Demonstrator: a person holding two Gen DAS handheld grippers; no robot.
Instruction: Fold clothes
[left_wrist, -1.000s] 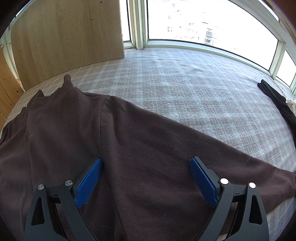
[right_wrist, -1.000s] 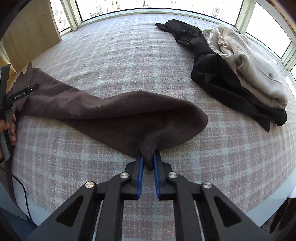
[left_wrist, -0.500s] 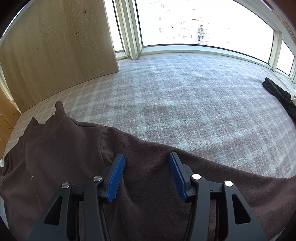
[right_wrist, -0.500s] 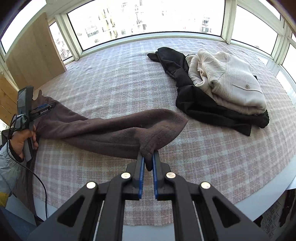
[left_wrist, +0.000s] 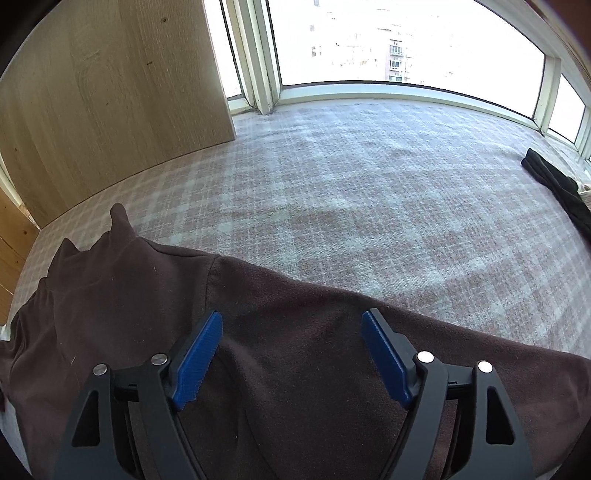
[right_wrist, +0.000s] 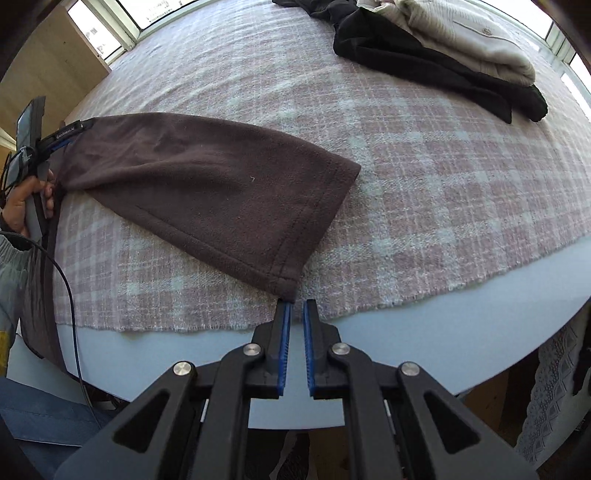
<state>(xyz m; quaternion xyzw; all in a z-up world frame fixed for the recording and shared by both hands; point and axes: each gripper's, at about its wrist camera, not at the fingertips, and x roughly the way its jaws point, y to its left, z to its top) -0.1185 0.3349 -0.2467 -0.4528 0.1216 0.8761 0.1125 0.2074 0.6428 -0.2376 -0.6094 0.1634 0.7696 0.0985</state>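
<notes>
Brown fleece sleeve (right_wrist: 207, 184): long axis runs between your grippers. Right gripper (right_wrist: 294, 306), jaws together, sits at the cuff corner, apparently released. Left gripper (left_wrist: 291, 328), just reopened, straddles the shoulder end.

Both tongs, left (left_wrist: 291, 354) and right (right_wrist: 296, 306), have black frames, blue ribbed pads and silver screws; a grey elastic-cuffed sleeve (right_wrist: 9, 254), jeans (right_wrist: 40, 424) and a black cable (right_wrist: 70, 306) show.

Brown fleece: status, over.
Left gripper jaws just opened wider, nothing pinched. Right gripper shut, cuff at its tips. Brown fleece sleeve flat. Other clothes well clear.
</notes>
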